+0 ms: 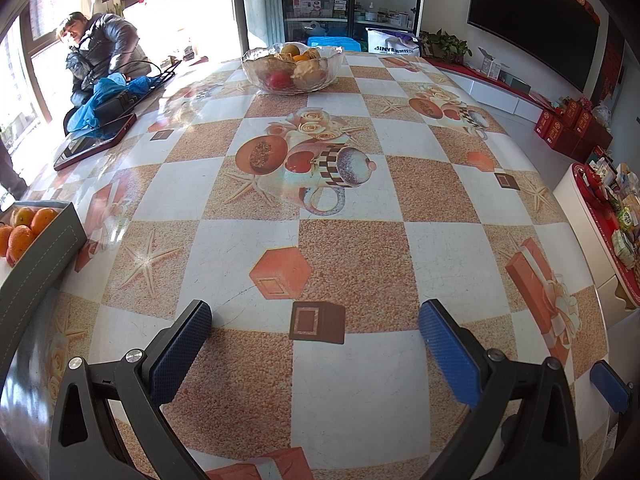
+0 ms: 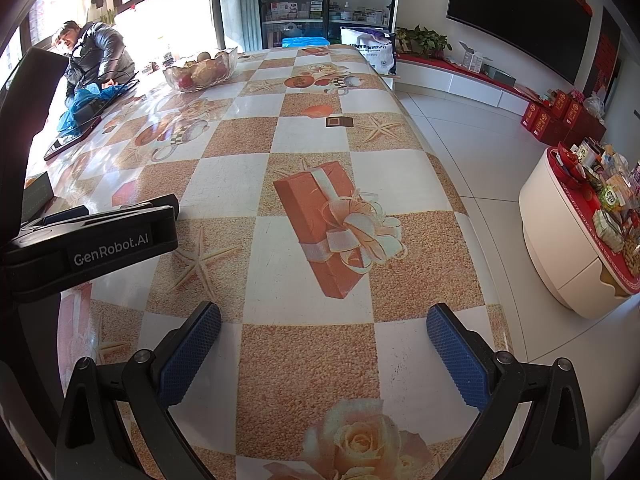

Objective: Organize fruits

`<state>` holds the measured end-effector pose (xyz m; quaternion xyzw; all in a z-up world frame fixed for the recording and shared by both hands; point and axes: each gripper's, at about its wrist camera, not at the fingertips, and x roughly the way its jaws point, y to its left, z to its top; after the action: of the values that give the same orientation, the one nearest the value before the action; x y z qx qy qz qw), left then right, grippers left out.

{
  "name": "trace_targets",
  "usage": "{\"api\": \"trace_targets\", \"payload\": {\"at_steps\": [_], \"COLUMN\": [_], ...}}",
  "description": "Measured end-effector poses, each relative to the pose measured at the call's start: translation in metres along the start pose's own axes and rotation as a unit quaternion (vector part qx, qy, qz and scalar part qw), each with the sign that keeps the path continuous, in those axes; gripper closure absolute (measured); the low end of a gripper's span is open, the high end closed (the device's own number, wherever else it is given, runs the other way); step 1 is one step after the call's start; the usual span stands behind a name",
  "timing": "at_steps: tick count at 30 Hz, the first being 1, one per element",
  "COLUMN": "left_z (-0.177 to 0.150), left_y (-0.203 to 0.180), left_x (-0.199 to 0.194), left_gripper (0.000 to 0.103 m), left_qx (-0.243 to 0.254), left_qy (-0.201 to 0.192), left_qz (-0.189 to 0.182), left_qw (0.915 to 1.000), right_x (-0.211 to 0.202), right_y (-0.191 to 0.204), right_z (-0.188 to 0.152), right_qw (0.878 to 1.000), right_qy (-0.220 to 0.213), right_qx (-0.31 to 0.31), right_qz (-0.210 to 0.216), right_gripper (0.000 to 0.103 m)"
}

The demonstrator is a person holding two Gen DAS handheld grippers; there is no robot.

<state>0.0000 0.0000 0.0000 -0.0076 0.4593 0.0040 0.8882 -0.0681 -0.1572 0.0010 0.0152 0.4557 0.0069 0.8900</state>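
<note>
Left wrist view shows the left tool (image 1: pixel 315 328) released, its blue pads wide apart over the checked bench (image 1: pixel 348 248) and grasping nothing; the oranges (image 1: pixel 24 230) sit in a grey box (image 1: pixel 44 256) at the near left edge, while the glass bowl (image 1: pixel 292 66) of mixed fruit stands well ahead at the far end. The right tool (image 2: pixel 324 330) is likewise released and empty, farther from the box, so I judge the left hand better placed. Readable writing: "GenRobot.AI" on the left tool's body in the right wrist view.
</note>
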Motion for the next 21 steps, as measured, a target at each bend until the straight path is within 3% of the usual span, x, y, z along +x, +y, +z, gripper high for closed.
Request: {"api": "trace_targets", "payload": {"at_steps": [21], "left_z": [0.0000], "left_y": [0.0000], "left_x": [0.0000], "left_gripper": [0.000], "left_qx": [0.000], "left_qy": [0.000], "left_qz": [0.000], "left_qw": [1.0000], "right_x": [-0.0041], "right_y": [0.0002], "right_z": [-0.0042], "right_qw": [0.999], "right_qy": [0.002], "right_qx": [0.034], "right_qz": [-0.024], "right_gripper": [0.000]}}
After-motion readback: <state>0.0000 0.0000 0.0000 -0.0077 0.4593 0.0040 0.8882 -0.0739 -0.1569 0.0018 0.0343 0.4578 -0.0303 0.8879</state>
